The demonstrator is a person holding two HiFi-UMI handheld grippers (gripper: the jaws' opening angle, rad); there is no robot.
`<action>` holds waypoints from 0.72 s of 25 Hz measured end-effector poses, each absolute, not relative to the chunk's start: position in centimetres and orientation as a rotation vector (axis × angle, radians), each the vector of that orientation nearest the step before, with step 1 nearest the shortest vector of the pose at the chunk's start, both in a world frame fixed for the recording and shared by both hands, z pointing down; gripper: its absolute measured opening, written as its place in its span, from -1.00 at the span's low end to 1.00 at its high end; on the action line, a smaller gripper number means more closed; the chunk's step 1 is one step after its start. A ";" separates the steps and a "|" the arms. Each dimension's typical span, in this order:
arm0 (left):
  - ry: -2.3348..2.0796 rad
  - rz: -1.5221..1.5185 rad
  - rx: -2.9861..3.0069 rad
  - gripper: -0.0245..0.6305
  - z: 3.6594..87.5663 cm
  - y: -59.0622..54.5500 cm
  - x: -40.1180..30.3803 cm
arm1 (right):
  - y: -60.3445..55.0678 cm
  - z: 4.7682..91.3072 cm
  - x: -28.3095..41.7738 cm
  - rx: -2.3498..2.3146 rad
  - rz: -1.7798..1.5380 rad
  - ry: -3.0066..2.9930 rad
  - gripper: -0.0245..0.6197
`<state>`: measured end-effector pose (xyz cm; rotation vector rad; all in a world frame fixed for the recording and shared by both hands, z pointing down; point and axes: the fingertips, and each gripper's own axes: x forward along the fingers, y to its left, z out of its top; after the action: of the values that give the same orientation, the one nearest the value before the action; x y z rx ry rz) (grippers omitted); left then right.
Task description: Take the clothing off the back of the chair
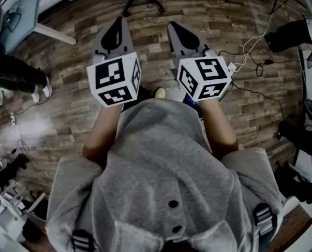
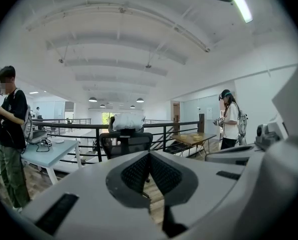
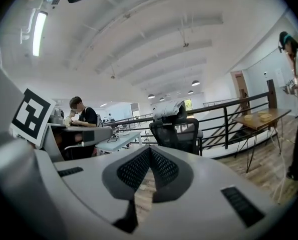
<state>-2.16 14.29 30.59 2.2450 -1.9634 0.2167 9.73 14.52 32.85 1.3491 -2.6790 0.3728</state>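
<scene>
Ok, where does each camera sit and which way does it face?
Head view: on the person's head, facing down at the floor; shows the grey hooded top, left hand-held gripper and right hand-held gripper.
Left gripper view: on the left hand-held gripper, along its closed jaws at the chair; the right one at right.
Right gripper view: on the right hand-held gripper, along its closed jaws at that chair; the left one's marker cube at left.
Shared by both gripper views: white clothing on the chair's back.

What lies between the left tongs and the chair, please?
Only bare wood floor, seen in the left gripper view; the chair stands well ahead.
</scene>
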 end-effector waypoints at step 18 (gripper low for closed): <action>-1.930 0.226 2.280 -0.90 30.6 12.5 -1.4 | 13.6 32.4 9.5 1.327 0.372 -2.711 -0.89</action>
<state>-1.37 12.53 30.63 2.2802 -1.9298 0.2261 9.51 13.62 32.36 1.3270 -2.7108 0.3721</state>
